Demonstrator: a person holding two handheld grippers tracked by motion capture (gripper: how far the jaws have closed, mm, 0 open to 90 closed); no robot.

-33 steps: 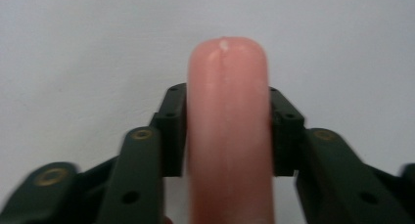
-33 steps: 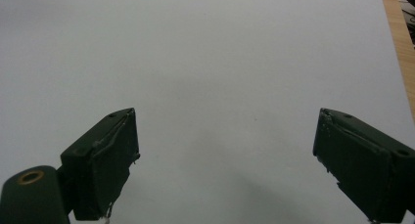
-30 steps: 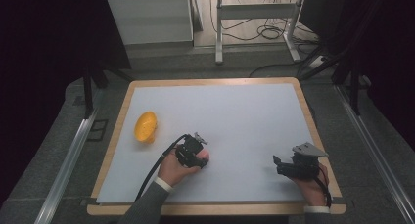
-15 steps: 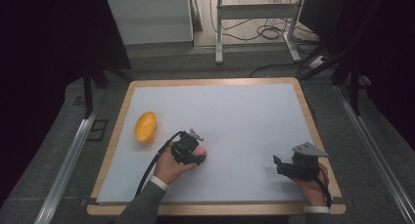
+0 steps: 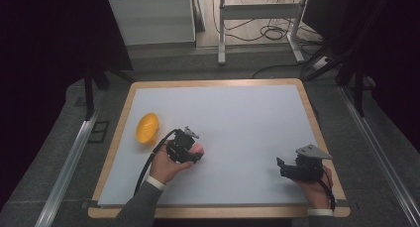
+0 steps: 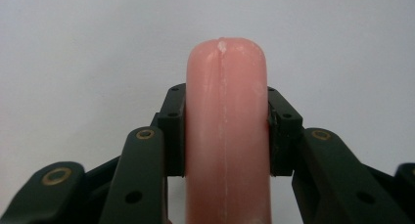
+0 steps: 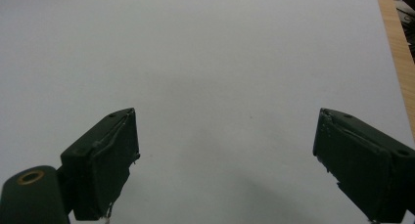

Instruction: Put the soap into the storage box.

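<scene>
A: What does the left gripper (image 5: 190, 152) hold?

B: It holds a pink sausage-shaped object (image 6: 226, 131). In the left gripper view the two fingers (image 6: 171, 136) press on both sides of it, and the rounded end of the object stands out beyond them. In the high view the pink tip (image 5: 198, 148) shows just at the front of the gripper, over the white tabletop (image 5: 237, 118), left of the middle.

A: And the right gripper (image 5: 283, 168)?

B: It is near the right edge of the tabletop, well apart from the left one. In the right gripper view its fingers (image 7: 105, 160) are wide open, with nothing between them, just the white surface.

A: Is there something else?

B: Yes, an orange bowl (image 5: 147, 128) lies near the left edge, to the left of the left gripper, not touching it
</scene>
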